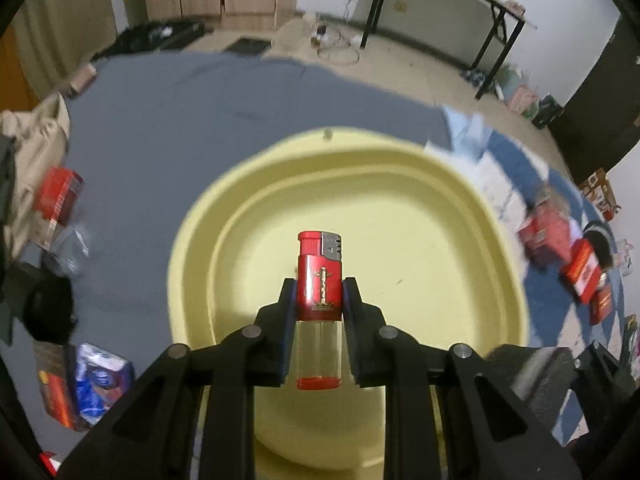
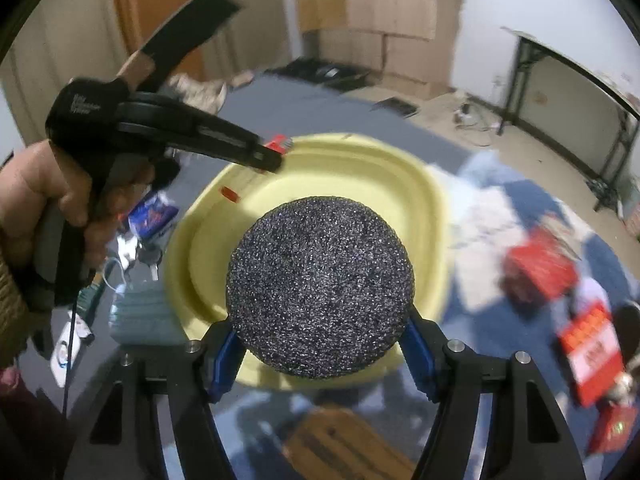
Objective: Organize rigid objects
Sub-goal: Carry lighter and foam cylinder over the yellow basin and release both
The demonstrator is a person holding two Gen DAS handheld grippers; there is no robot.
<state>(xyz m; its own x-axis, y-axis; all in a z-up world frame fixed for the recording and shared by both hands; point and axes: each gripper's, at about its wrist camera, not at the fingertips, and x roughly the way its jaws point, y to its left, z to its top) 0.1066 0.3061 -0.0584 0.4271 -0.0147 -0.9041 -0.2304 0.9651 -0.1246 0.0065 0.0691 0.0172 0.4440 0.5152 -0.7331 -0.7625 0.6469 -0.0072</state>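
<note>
Over the grey cloth, we hold a red lighter [image 1: 319, 280] clamped in the left gripper [image 1: 319, 300] and a dark ball [image 2: 320, 288] squeezed in the right gripper [image 2: 322, 344] above the yellow basin [image 1: 200, 240], where simultaneous drops risk collision.

Left gripper [image 1: 319, 292] clamped, angled steeply down; right gripper [image 2: 320, 332] partly spread, gripping.
</note>
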